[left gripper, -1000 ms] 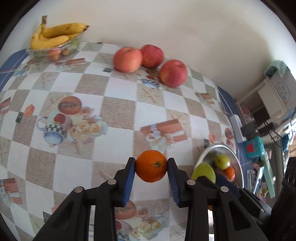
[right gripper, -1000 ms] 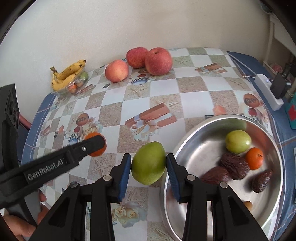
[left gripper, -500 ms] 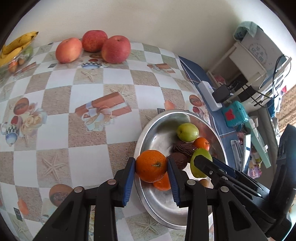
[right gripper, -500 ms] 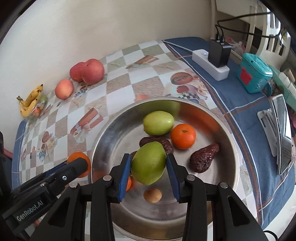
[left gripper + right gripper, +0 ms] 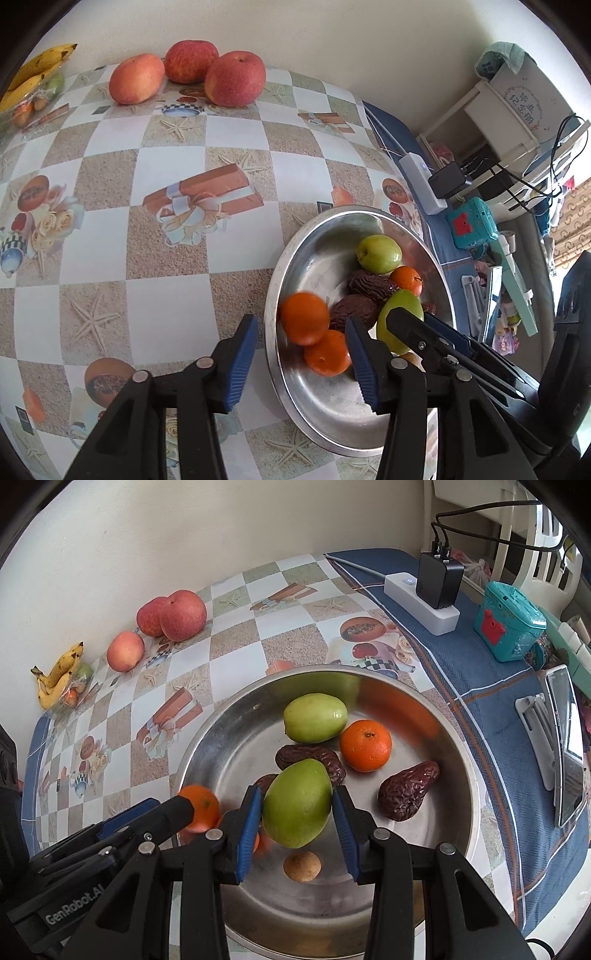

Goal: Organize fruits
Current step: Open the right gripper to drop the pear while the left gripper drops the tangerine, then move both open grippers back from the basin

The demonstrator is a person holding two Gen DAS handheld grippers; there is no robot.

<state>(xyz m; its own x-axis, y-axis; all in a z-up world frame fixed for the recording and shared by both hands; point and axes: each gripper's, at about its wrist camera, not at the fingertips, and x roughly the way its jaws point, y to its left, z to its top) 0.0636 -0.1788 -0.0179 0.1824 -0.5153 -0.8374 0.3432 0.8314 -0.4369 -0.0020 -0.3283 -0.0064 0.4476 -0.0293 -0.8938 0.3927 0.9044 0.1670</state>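
Observation:
A steel bowl (image 5: 295, 398) (image 5: 458, 738) holds a green fruit (image 5: 315, 717), a small orange (image 5: 365, 745), dark wrinkled dates (image 5: 408, 791) and a small brown fruit (image 5: 302, 866). My left gripper (image 5: 301, 363) is open over the bowl's left rim. A blurred orange (image 5: 304, 317) (image 5: 199, 806) is free between its jaws, above its reflection in the steel. My right gripper (image 5: 295, 814) is shut on a green mango (image 5: 297, 802) (image 5: 400, 314) above the bowl's middle.
Three red apples (image 5: 234, 78) (image 5: 183, 614) and a banana bunch (image 5: 61, 674) lie by the far wall on the checked tablecloth (image 5: 166, 162). A white power strip (image 5: 421, 602), a teal box (image 5: 511, 626) and a phone on a stand (image 5: 565, 746) are right of the bowl.
Both grippers moved from the table to over the bowl. The left gripper has opened and released the orange, which now drops into the bowl. The right stays shut on the mango.

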